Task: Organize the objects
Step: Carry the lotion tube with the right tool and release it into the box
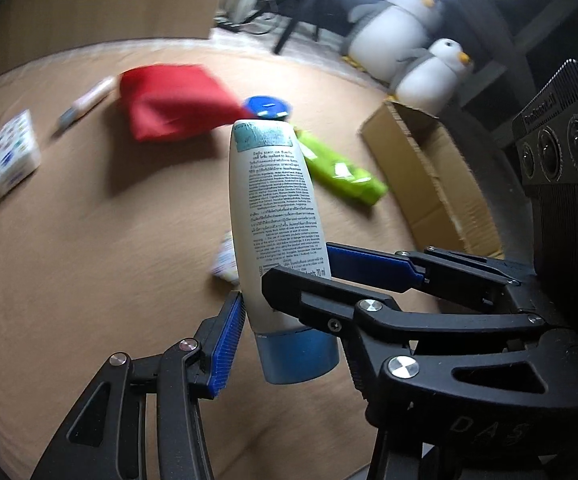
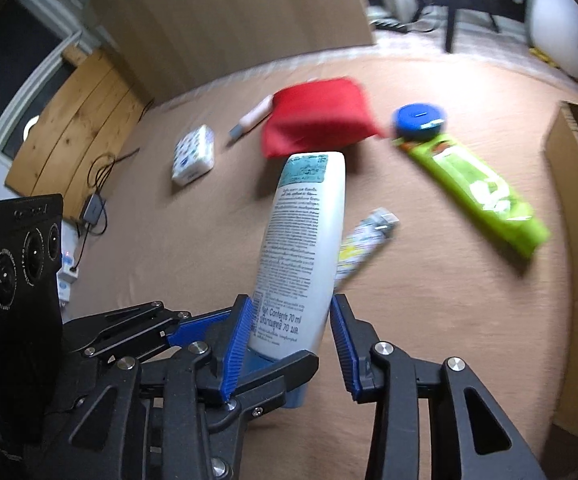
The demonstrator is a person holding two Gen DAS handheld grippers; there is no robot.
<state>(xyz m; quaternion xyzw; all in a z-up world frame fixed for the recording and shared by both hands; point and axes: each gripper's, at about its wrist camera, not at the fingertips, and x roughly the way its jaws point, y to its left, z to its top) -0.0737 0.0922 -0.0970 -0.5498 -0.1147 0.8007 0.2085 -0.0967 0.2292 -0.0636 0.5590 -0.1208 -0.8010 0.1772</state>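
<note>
Bottle (image 1: 273,216): light, stiff plastic, slick; gripped low, beside blue cap.
Left tongs (image 1: 289,292): clamped on bottle.
Right tongs (image 2: 293,320): clamped on bottle too.

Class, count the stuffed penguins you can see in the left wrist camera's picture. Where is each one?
2. The large penguin sits on the floor beyond the bed; the small penguin sits in front of it, just behind the cardboard box. Others may be hidden.

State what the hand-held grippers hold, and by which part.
Both the left hand-held gripper and the right hand-held gripper clamp the white bottle at its lower body, just above the blue cap.
</note>
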